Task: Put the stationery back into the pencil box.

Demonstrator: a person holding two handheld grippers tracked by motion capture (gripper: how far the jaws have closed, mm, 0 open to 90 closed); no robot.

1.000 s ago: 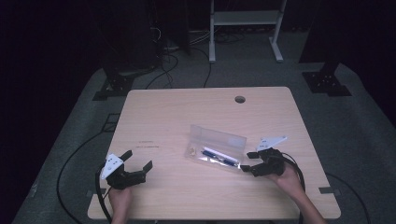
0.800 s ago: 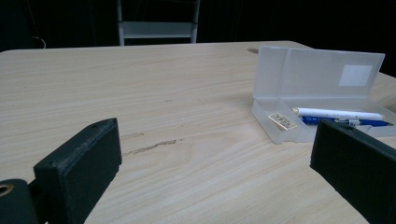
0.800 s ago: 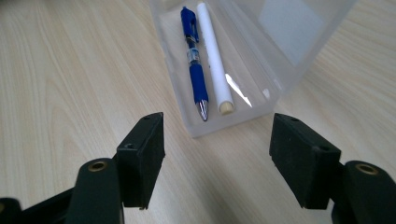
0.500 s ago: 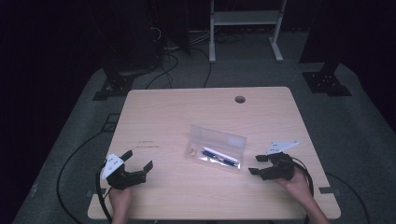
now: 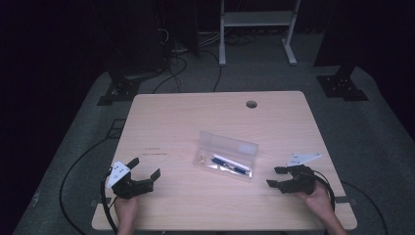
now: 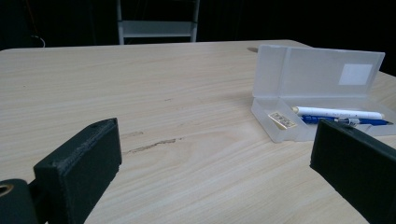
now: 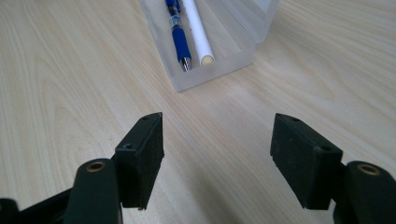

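Dark floor with cables and a white stand surrounds a pale wooden tabletop point(image 5: 176, 122) that carries one thing: a clear plastic pencil case point(image 5: 226, 154), lying a little right of the middle and nearer the person's edge than the far edge. Its lid stands open, tilted up on the far side, so the tray is reachable from above and from the near side. Inside lie a white pen point(image 7: 197, 28) and a blue pen point(image 7: 178, 35) side by side along the tray's length, with a small tan eraser-like piece point(image 6: 282, 120) in the end compartment toward the left edge.

At the near left corner the left gripper point(image 5: 144, 176) rests low over the wood, fingers spread wide and holding nothing; its view looks across the bare tabletop at the case from the side. Near the right edge, the right gripper point(image 5: 276, 177) sits well apart from the case, fingers likewise released and empty, aimed at the case's short end so the pens run straight away from it.

Both hands seem parked clear of the case, which suggests the contents are settled and only shutting the lid may remain.
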